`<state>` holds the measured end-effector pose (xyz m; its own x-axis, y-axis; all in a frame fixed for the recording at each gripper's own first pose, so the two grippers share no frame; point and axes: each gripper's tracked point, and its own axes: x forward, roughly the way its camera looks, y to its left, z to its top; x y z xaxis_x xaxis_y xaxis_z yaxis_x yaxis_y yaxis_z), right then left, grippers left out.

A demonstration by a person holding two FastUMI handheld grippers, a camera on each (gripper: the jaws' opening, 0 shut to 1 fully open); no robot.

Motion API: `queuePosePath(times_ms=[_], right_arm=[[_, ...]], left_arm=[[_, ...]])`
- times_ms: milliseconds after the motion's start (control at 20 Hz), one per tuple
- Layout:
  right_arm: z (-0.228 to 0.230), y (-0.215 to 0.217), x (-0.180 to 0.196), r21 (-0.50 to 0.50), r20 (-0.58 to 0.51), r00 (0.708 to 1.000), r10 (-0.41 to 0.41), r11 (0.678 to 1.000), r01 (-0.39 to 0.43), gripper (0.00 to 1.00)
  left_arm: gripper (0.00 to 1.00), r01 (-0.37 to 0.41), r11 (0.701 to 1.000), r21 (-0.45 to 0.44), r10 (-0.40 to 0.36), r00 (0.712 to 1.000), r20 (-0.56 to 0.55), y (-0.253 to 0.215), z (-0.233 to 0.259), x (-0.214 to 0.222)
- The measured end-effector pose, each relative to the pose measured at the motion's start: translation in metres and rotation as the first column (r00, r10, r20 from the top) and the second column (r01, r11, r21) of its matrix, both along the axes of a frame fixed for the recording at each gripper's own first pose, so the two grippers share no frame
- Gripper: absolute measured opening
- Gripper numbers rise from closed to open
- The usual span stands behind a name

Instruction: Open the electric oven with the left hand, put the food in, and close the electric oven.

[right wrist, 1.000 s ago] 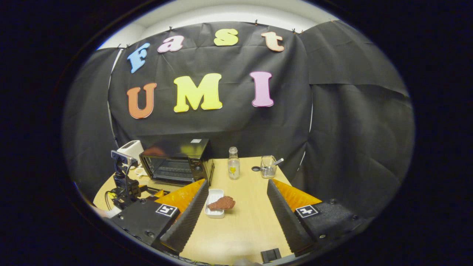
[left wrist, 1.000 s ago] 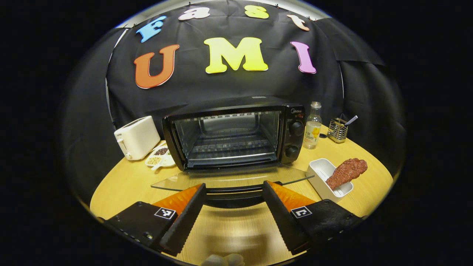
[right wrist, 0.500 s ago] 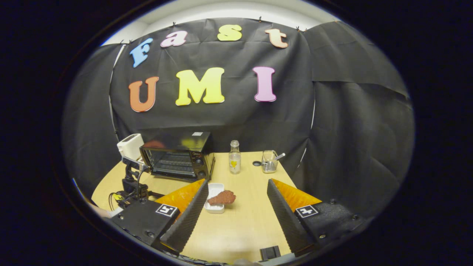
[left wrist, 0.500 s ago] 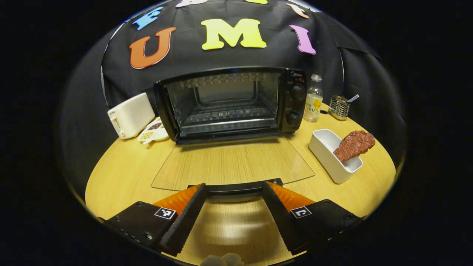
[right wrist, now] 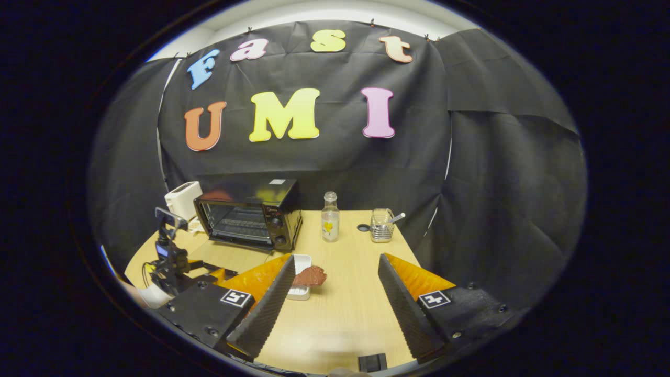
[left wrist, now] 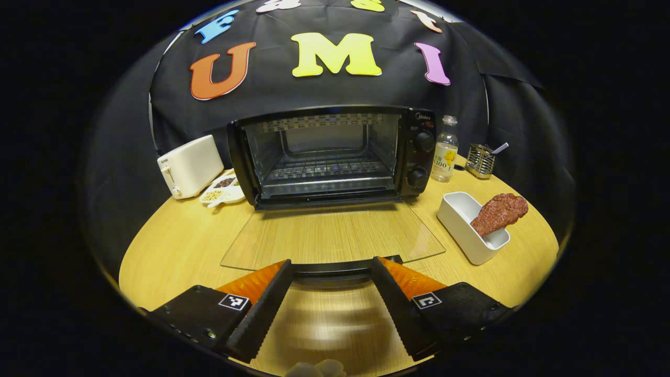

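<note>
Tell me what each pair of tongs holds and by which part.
Neither holds anything. The left tongs stand open just behind the oven door's handle; the right tongs are open above the table.

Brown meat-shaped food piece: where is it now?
In the left gripper view, the brown meat-shaped food piece leans in the white rectangular dish, right of the black electric oven.

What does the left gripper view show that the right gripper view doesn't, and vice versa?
Left gripper view: the clear glass oven door lying flat open, and a white divided dish of seeds. Right gripper view: the left hand-held gripper from outside, and a small black block at the wooden table edge. Both: black electric oven, white toaster, clear bottle, white tray holding brown meat.
</note>
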<state>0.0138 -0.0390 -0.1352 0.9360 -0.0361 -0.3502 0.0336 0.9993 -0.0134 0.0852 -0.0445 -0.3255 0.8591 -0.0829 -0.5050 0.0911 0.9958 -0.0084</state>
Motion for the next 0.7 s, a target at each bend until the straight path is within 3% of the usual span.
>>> queuePosePath(times_ms=[200, 400, 700], right_arm=[[-0.038, -0.002, 0.024, 0.034, -0.076, 0.994, 0.081, 0.996, -0.079, 1.0], [-0.088, -0.005, 0.057, 0.063, -0.176, 0.969, 0.171, 0.985, -0.162, 0.98], [-0.148, 0.016, 0.111, 0.226, -0.299, 0.903, 0.309, 0.942, -0.247, 0.87]], left_arm=[[0.97, -0.019, 1.0, 0.002, 0.019, 0.997, 0.071, 0.014, 0.05, -0.017], [0.97, -0.018, 0.999, -0.027, 0.022, 0.991, 0.132, 0.016, 0.102, -0.044], [0.97, -0.083, 0.996, -0.026, 0.087, 0.979, 0.186, 0.015, 0.169, -0.071]])
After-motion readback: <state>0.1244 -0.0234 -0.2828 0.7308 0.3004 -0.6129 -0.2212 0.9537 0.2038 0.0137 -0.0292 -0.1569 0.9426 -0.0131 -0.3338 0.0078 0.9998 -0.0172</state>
